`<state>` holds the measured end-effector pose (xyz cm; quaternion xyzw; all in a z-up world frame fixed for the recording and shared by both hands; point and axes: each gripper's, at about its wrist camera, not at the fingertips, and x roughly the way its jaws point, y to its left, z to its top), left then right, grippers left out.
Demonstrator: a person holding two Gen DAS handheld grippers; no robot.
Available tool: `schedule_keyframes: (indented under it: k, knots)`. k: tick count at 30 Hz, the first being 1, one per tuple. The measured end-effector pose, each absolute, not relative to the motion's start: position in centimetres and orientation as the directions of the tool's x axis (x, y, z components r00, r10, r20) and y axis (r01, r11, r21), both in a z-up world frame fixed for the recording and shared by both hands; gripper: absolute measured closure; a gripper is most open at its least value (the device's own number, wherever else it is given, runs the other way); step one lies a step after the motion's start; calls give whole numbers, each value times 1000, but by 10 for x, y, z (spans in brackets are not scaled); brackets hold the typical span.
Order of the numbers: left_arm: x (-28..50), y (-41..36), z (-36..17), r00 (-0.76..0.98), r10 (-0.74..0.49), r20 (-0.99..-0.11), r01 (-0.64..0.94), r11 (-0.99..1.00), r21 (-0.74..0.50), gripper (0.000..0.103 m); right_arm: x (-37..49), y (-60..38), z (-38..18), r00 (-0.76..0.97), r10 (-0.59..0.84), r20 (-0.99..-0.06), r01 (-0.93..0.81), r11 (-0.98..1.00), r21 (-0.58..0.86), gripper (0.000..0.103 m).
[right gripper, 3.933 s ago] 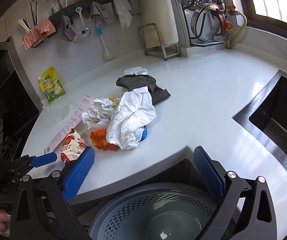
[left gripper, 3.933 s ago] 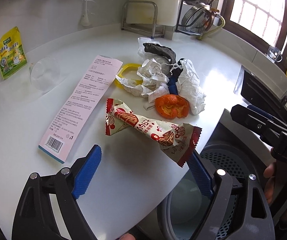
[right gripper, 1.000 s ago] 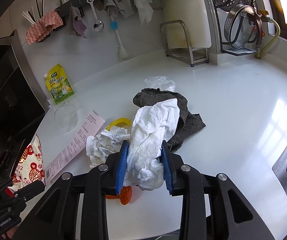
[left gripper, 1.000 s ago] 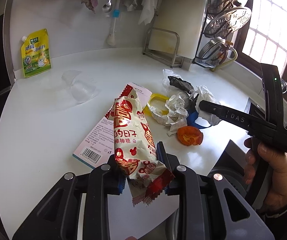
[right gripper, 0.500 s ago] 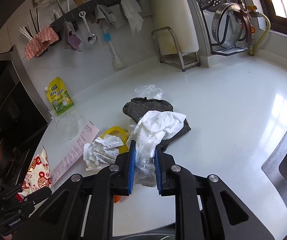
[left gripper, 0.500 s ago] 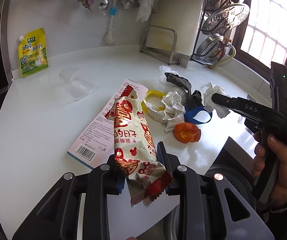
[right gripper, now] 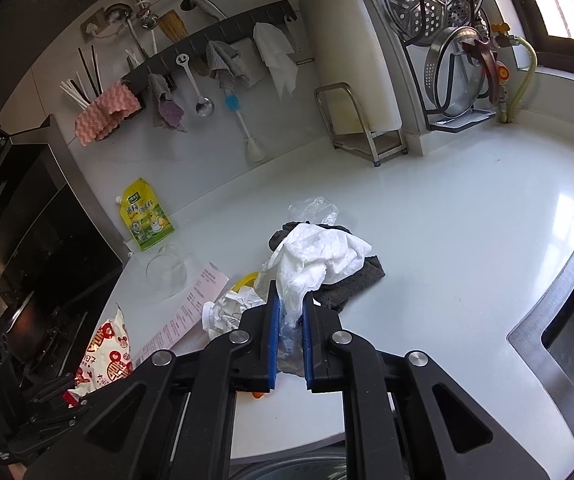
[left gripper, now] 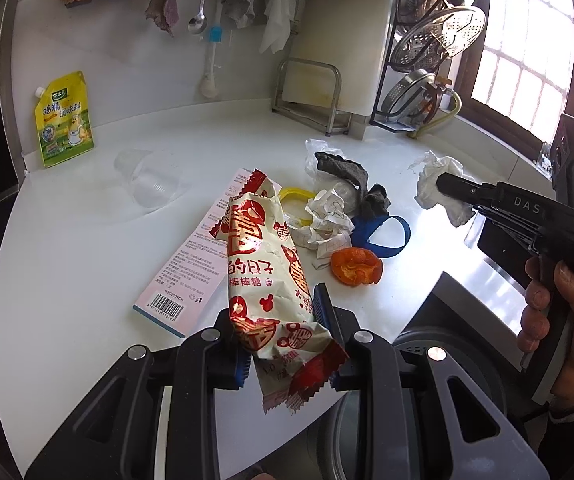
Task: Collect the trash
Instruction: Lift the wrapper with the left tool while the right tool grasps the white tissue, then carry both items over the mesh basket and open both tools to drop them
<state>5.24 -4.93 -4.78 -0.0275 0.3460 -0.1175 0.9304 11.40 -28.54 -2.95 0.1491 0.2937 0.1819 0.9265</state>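
Observation:
My left gripper [left gripper: 279, 324] is shut on a red-and-cream candy wrapper [left gripper: 261, 264], held up over the counter edge; the same wrapper [right gripper: 105, 356] shows at the lower left of the right wrist view. My right gripper [right gripper: 289, 340] is shut on a crumpled white tissue [right gripper: 315, 258], lifted off the pile; from the left wrist view the tissue [left gripper: 433, 184] hangs from that gripper [left gripper: 447, 184]. On the white counter [left gripper: 87, 280] lie a pink paper slip [left gripper: 195, 264], crumpled printed paper [left gripper: 325, 220], an orange peel [left gripper: 355, 266], a grey cloth [right gripper: 351, 284], a blue strap [left gripper: 383, 232] and a yellow ring [left gripper: 293, 194].
A grey bin [left gripper: 439, 368] stands below the counter's front edge. A clear plastic cup [left gripper: 151, 180] and a yellow pouch [left gripper: 65, 120] sit at the back left. A sink [right gripper: 567, 320] lies to the right. A metal rack [right gripper: 363, 128] and dish stand [right gripper: 455, 60] line the back wall.
The right gripper closed tighter on the white tissue and lifted it up and to the right, off the pile, uncovering the blue strap. The left gripper kept still with the wrapper.

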Motion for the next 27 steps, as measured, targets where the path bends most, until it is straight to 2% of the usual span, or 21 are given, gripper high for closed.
schedule_keyframes:
  k: [10,19,27]
  knots:
    - [24,-65,-33,741,-255,-621,250,963,-98,77,39,-286,-33,740,447,-503,-283,885,369,94]
    - [-19,-92,-36,695,-335,-636,350,931,-107,78,-45,-291,-50,711,442,-548,-280,892,355,94]
    - [-47,-113,-40,660,-380,-648,410,905,-113,78,-86,-302,-65,696,411,-588,-239,906,350,94]
